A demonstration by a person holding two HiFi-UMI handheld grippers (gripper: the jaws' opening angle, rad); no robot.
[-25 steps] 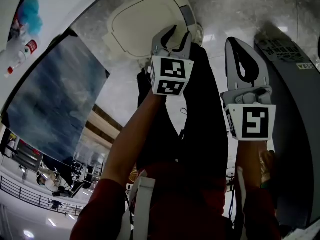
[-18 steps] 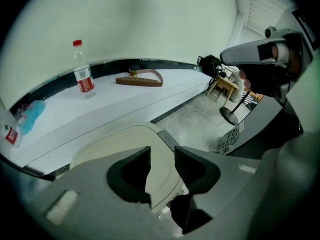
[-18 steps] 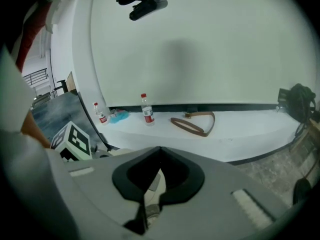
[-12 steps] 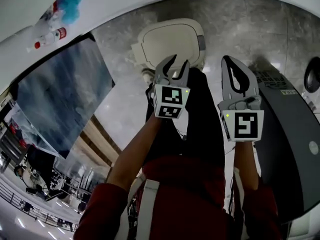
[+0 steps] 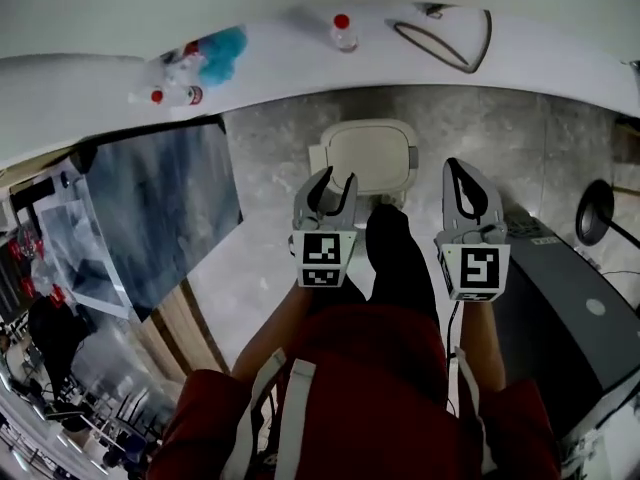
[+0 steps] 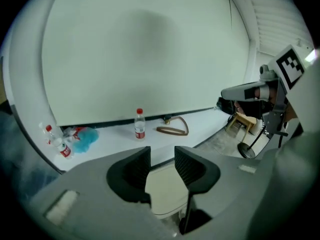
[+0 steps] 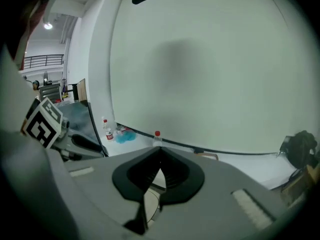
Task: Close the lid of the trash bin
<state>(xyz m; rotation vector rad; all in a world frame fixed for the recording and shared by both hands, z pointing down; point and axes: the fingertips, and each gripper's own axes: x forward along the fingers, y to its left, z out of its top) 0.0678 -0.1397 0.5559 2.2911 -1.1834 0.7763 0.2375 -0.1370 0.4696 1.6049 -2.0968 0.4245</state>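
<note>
Left tongs (image 5: pixel 338 175) released; right tongs (image 5: pixel 458 166) clenched on nothing. Just ahead of both: trash bin lid (image 5: pixel 370 156), probably light, rigid plastic. Press near free edge.

The trash bin lid (image 5: pixel 370 155) is cream, the floor (image 5: pixel 262 158) grey and marbled. The left hand-held gripper (image 5: pixel 338 182) and right hand-held gripper (image 5: pixel 463 168) are pale grey, with black-and-white square markers. 1 bottle (image 5: pixel 343 32) has a red cap; the cloth (image 5: pixel 222 44) is turquoise.

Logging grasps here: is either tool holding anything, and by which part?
Nothing is held: the left tool is open, the right tool shut, both empty.
</note>
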